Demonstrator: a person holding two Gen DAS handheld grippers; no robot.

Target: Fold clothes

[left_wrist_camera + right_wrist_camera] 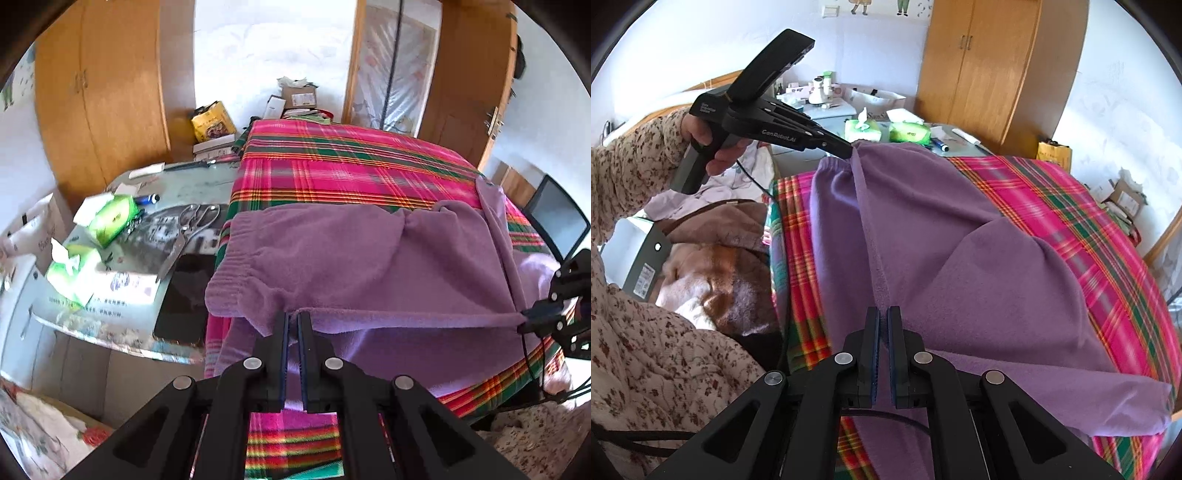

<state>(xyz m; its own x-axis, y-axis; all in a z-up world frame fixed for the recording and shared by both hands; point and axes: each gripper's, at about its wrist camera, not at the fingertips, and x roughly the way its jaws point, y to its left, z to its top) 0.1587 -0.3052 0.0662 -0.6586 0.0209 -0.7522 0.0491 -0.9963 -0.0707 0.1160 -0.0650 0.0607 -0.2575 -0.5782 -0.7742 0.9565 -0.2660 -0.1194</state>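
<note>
A purple fleece garment [369, 266] lies on a pink plaid cloth [351, 166] over the table; it also shows in the right wrist view [979, 280]. My left gripper [293, 315] is shut on the garment's near edge by the ribbed cuff. My right gripper [884, 312] is shut on the same edge further along. The edge is pulled taut between them and lifted off the cloth. The right gripper also shows at the right of the left wrist view [526, 319], and the left gripper, held in a hand, in the right wrist view [849, 149].
Left of the plaid cloth is a glass-topped table [122, 321] with tissue packs [110, 219], scissors [188, 232] and a dark phone [184, 295]. A wooden wardrobe [103, 92] stands behind. Boxes [295, 98] sit at the far end. A bed with bedding [713, 273] is beside the table.
</note>
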